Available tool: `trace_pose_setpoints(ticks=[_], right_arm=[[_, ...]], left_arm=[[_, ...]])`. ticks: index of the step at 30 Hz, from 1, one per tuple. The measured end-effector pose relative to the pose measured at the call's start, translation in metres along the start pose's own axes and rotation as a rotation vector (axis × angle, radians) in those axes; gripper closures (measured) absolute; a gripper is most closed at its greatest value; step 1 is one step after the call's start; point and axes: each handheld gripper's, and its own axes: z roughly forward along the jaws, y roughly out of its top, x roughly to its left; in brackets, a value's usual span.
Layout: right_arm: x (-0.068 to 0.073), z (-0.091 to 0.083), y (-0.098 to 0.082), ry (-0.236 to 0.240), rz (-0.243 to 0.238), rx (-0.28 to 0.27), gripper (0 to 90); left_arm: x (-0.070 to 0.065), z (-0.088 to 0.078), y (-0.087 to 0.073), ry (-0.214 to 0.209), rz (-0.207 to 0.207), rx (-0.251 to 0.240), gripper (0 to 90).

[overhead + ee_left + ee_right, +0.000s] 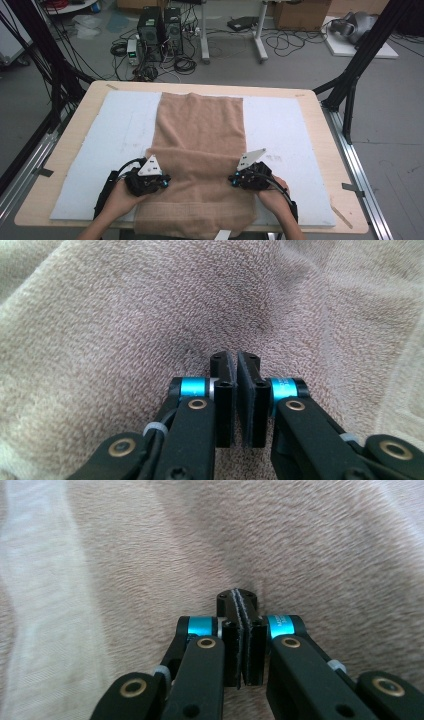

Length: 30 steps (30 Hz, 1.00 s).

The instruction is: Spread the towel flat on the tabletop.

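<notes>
A tan towel [199, 150] lies lengthwise down the middle of the table [320, 125], on a pale blue-white mat [280, 130], its long axis running from the far edge toward the person, with its near end hanging off the table's front edge. The left claw [162, 181] sits at the towel's left edge and the right claw [235, 180] at its right edge, level with each other and well toward the near end, each reaching inward from its own side. In the left gripper view the left claw [235, 365] is pressed together with its tips down in the terry pile, which dimples and puckers around them; whether any cloth is actually caught between the pads cannot be told. In the right gripper view the right claw [239, 602] is likewise pressed together with the nap creasing toward its tips, and a thin pale line between the pads may be a sliver of cloth, though that is uncertain. The bulk of the towel lies beyond both claws, toward the far edge, so a fold would probably carry the near part forward along the long axis, both hands sharing the lift equally.
</notes>
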Motion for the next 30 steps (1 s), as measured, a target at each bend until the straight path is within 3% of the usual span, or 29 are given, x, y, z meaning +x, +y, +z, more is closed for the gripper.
trace_pose_setpoints(ticks=[7, 8, 9, 10, 12, 15, 19, 22, 25, 30], right_arm=[[0.006, -0.004, -0.006, 0.025, 0.002, -0.013, 89.4], [0.006, -0.005, -0.008, 0.032, 0.016, -0.022, 87.6], [0.006, -0.006, -0.009, 0.028, 0.025, -0.032, 78.3], [0.006, -0.006, -0.01, 0.039, 0.036, -0.036, 75.2], [0.005, -0.008, -0.014, 0.039, 0.061, -0.041, 67.6], [0.003, -0.008, -0.018, 0.063, 0.092, -0.061, 63.2], [0.008, -0.006, -0.016, 0.023, 0.062, -0.045, 71.0], [0.01, -0.005, -0.014, 0.017, 0.05, -0.037, 80.0], [0.011, -0.005, -0.013, 0.033, 0.042, -0.034, 86.1], [0.015, -0.006, -0.013, 0.104, 0.022, -0.022, 87.0]], left_arm=[[-0.001, -0.011, -0.004, -0.014, -0.009, -0.023, 86.7], [0.0, -0.012, -0.004, -0.017, -0.013, -0.027, 86.6], [0.0, -0.013, -0.005, -0.012, -0.014, -0.03, 85.7], [0.0, -0.013, -0.005, -0.006, -0.024, -0.032, 83.1], [0.002, -0.011, -0.007, 0.002, -0.035, -0.018, 68.4], [0.003, -0.007, -0.011, -0.009, -0.05, -0.01, 62.0], [0.003, -0.007, -0.013, -0.018, -0.057, -0.02, 65.1], [0.001, -0.006, -0.012, -0.022, -0.045, -0.022, 75.1], [-0.001, -0.007, -0.011, -0.028, -0.035, -0.017, 83.2], [-0.004, -0.014, -0.01, -0.058, -0.028, -0.001, 84.9]])
